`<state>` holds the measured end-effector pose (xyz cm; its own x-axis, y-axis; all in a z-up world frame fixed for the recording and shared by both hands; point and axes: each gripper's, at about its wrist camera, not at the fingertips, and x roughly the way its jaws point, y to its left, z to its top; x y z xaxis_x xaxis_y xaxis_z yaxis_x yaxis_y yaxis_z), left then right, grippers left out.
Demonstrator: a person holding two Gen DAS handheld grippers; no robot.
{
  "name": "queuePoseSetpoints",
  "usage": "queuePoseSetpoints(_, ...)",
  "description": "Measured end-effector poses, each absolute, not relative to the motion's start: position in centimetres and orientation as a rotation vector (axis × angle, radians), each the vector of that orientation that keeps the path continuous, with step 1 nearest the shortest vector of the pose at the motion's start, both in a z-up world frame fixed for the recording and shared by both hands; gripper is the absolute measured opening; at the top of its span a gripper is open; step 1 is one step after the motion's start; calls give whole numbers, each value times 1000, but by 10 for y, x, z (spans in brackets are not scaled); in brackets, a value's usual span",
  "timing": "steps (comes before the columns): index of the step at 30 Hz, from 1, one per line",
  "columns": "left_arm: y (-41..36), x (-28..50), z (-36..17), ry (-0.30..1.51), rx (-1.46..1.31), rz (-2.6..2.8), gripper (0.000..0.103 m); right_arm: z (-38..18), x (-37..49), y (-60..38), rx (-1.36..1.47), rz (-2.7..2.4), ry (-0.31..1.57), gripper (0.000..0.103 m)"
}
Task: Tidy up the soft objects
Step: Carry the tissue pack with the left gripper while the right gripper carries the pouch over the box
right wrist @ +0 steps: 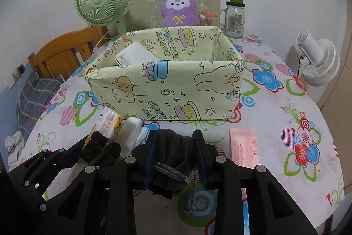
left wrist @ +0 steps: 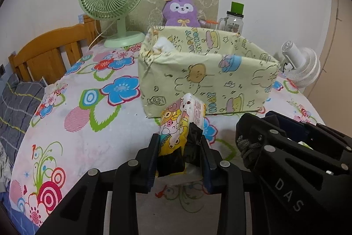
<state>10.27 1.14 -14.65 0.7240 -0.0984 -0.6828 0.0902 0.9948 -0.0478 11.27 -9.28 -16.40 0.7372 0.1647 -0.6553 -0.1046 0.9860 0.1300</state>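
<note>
Both tongs are loaded and held just short of the box (right wrist: 167,89), which stands on the flowered surface (right wrist: 286,102).

**State of the tongs**
- Left tongs (left wrist: 179,147): clamped on a cartoon-printed tissue pack (left wrist: 176,124), with a black fabric piece caught between the same fingers. The pack stands upright out of the grip, close to the box's near wall.
- Right tongs (right wrist: 176,147): clamped on a dark drawstring pouch (right wrist: 173,158). Its grey cord (right wrist: 193,195) hangs loose below the grip.

**Other items**
- A white item (right wrist: 136,54) already lies inside the box, at its left end.
- A white folded cloth (right wrist: 132,131) and a pink pack (right wrist: 242,147) lie on the surface in front of the box, outside it.

**Procedure (recommended)**
1. Raise each load clear of the near rim before moving forward. The box wall appears to be thin wrapped card and will likely buckle or slide if pushed.
2. Move one hand at a time. The two tongs sit side by side, nearly touching; a simultaneous entry risks collision.
3. Place the pouch in the free right part of the box. Check that the cord clears the rim, as it may snag.
4. Release only once the load is below rim level.
5. Set the tissue pack beside the white item, not on top of it.
6. Confirm the black fabric drops with the pack and does not cling to the fingers.
</note>
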Motion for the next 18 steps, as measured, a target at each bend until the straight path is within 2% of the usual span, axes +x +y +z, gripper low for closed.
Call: queuePoseSetpoints(18,-14,76,-108,671,25,-105,34,-130,81,-115,116,137,635,35)
